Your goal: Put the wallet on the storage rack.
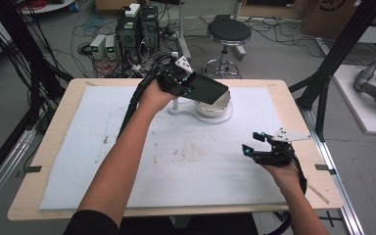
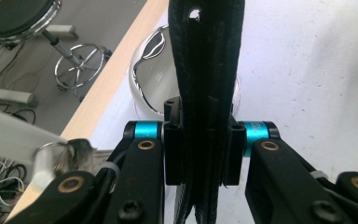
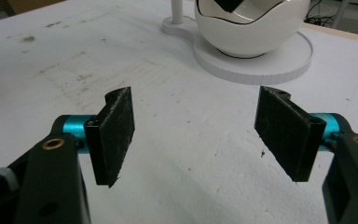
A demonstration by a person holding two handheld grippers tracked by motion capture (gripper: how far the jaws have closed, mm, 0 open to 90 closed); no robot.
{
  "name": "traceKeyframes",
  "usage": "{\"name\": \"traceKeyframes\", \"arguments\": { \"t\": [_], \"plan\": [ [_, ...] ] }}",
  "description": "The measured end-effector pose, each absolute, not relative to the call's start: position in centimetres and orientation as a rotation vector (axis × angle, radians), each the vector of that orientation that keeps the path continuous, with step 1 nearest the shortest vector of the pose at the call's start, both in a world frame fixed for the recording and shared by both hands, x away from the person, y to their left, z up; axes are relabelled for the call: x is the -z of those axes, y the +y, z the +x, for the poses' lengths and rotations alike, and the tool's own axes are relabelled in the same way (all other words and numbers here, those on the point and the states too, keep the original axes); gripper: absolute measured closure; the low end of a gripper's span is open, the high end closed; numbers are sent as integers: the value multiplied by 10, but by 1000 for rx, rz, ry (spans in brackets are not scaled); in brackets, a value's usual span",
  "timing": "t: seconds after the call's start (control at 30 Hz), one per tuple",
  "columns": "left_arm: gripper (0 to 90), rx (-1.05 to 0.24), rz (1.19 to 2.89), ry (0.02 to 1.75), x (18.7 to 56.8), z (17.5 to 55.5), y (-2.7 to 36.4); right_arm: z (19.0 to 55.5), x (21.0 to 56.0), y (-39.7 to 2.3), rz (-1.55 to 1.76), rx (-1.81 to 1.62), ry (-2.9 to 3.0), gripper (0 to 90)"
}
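wallet (image 2: 205,93): matt black leather | bowl (image 3: 251,32): glossy white | mat (image 1: 176,156): rough foam

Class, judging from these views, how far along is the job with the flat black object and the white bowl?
Done: the left gripper has clamped the flat black leathery object. In hand: it is held tilted over the glossy white round bowl on its white base. Left: lowering and releasing it; the right gripper waits open and empty.

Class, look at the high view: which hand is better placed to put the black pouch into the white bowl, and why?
Left. The left gripper is shut on the black pouch just above the white bowl; the right gripper is open and empty, well short of it.
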State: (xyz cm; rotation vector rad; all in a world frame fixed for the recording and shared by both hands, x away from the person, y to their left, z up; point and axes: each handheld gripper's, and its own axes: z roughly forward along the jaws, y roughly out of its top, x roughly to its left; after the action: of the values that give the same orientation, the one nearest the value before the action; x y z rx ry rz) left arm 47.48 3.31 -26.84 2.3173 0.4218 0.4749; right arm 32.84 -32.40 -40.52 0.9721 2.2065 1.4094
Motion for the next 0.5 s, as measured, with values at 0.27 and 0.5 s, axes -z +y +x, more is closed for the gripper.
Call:
{"name": "traceKeyframes", "arguments": {
  "t": [0.27,0.5],
  "plan": [
    [757,-450,2359,427,283,484,16,329,407,-327,984,-1453,2175,293],
    [757,-508,2409,427,271,482,11,330,408,-326,981,-1458,2179,293]
  ]
}}
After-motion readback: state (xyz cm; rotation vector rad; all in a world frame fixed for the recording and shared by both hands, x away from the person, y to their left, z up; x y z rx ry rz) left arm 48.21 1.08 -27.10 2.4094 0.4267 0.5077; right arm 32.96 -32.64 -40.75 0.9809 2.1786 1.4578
